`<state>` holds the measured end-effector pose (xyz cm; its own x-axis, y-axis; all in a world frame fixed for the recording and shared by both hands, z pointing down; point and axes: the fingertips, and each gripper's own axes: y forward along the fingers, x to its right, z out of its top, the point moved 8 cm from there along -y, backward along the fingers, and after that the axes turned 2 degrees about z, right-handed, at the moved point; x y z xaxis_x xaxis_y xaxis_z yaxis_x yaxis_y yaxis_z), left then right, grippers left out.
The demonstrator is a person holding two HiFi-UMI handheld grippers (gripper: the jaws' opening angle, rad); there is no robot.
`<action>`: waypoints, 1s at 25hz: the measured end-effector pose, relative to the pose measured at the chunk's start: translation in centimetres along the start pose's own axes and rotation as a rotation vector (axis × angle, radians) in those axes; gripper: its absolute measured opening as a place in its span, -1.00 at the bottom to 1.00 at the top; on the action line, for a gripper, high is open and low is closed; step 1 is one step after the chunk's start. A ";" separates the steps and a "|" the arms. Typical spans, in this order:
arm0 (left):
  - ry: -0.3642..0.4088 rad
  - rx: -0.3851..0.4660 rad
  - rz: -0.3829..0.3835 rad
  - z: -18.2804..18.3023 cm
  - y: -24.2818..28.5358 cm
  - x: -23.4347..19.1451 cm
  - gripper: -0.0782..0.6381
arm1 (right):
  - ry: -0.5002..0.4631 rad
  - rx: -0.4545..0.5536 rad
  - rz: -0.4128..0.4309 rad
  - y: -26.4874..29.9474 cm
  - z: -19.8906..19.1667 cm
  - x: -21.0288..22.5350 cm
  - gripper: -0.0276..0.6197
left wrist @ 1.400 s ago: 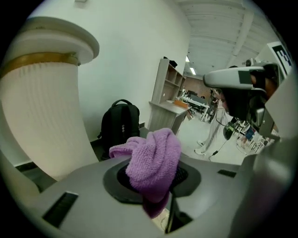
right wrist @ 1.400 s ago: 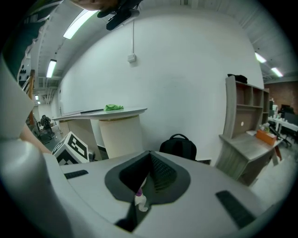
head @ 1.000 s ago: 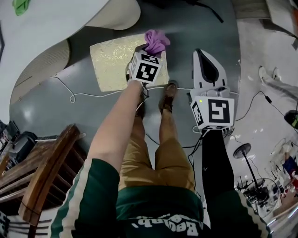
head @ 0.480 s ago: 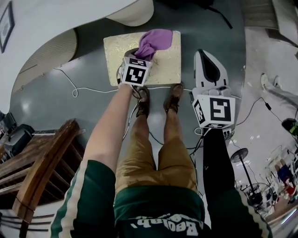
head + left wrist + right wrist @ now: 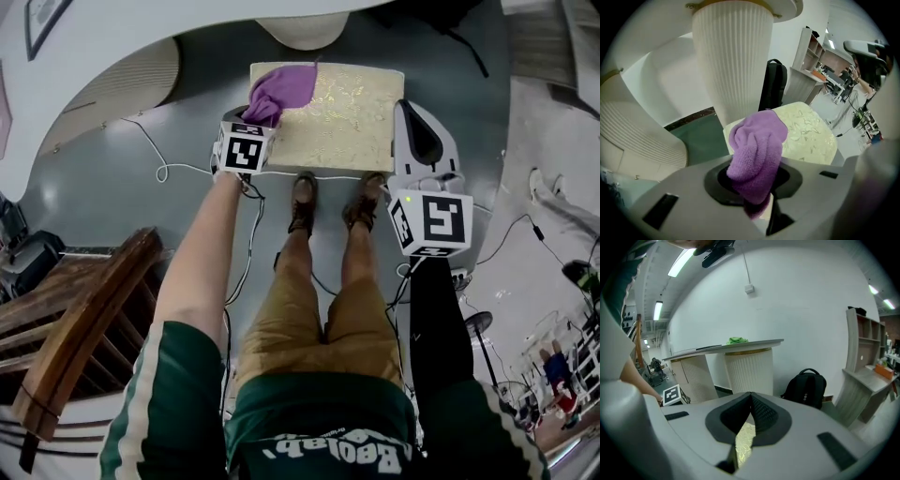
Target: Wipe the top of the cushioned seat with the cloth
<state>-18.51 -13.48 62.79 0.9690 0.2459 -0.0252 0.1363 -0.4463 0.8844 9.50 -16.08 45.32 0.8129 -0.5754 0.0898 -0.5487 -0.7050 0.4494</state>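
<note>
Cloth point(image 5: 757, 145): purple, judged soft, light, floppy; we held its bunched end, left gripper point(image 5: 754, 187) fingers clenched on it, over seat point(image 5: 347, 117). Right gripper point(image 5: 749, 399) fingers closed, empty.

Right gripper point(image 5: 750, 394): jaws meeting at the tips, nothing between them. Beneath, a sliver of cream patterned cushioned seat point(image 5: 743, 446). Beyond: ribbed white pedestal point(image 5: 749, 371) under a tabletop point(image 5: 717, 348); black backpack point(image 5: 806, 386); marker cube point(image 5: 671, 395), far left.

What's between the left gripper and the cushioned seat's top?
The purple cloth, clamped in the left gripper, lies over the cushioned seat's left corner; the head view shows it.
</note>
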 end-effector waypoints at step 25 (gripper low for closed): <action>-0.074 0.342 0.040 2.6 -12.7 -2.8 -0.46 | 0.022 0.036 -0.133 -3.9 1.8 -0.9 -0.89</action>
<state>-22.38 -10.76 50.41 0.9855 0.1653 -0.0383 0.1471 -0.7201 0.6781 10.52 -13.60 41.87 0.8829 -0.4668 0.0514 -0.4420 -0.7890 0.4266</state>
